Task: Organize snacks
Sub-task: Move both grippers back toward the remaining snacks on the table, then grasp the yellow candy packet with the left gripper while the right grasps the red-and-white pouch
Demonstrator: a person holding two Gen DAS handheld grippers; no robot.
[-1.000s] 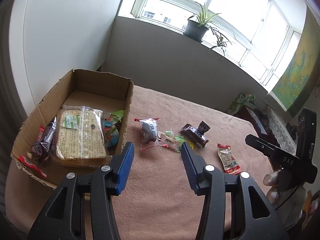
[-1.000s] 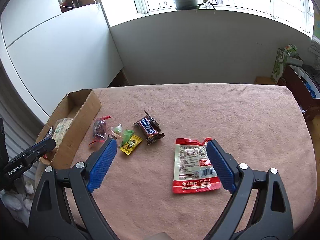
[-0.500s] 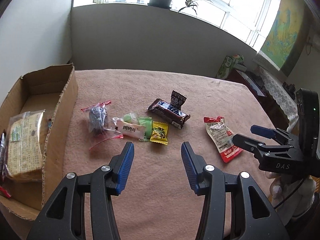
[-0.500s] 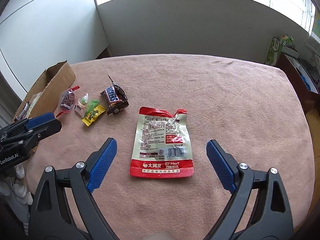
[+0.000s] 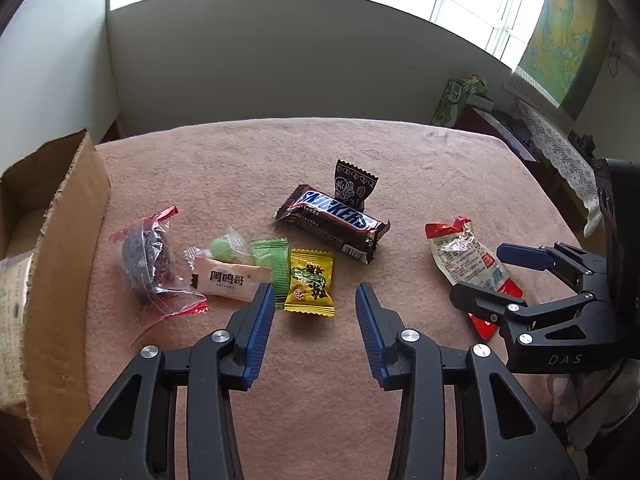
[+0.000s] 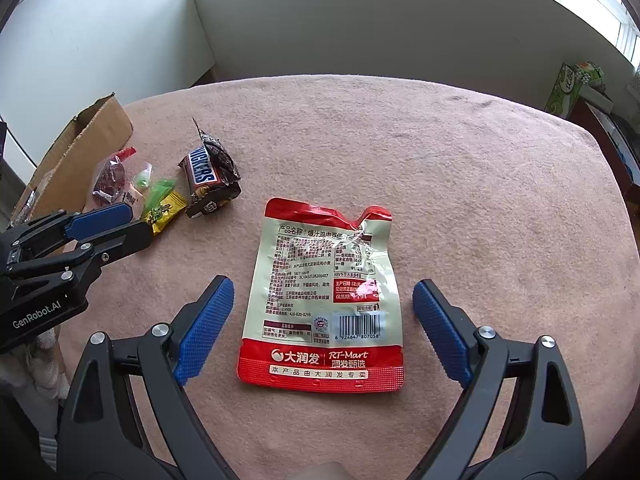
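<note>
My left gripper (image 5: 314,296) hovers low over the pink tablecloth, its jaws closing with the yellow candy (image 5: 310,286) just ahead of the tips, untouched. Beside the candy lie a green candy (image 5: 272,260), a white candy (image 5: 228,278), a clear bag with red ends (image 5: 148,256) and a Snickers bar (image 5: 332,218). My right gripper (image 6: 322,286) stands open astride a red and cream pouch (image 6: 324,292) lying flat; its pads do not touch the pouch. The cardboard box (image 5: 60,240) stands at the left with a wrapped biscuit pack inside.
A dark candy wrapper (image 5: 352,188) leans behind the Snickers bar. The tablecloth (image 5: 320,152) runs back to a grey wall. Past the table's right edge are a green carton (image 5: 458,98) and a lace-covered sideboard (image 5: 552,144).
Both grippers have sunk toward the table. The left one swung right, away from the box, to the loose candies and narrowed its jaws. The right one now straddles the pouch.
</note>
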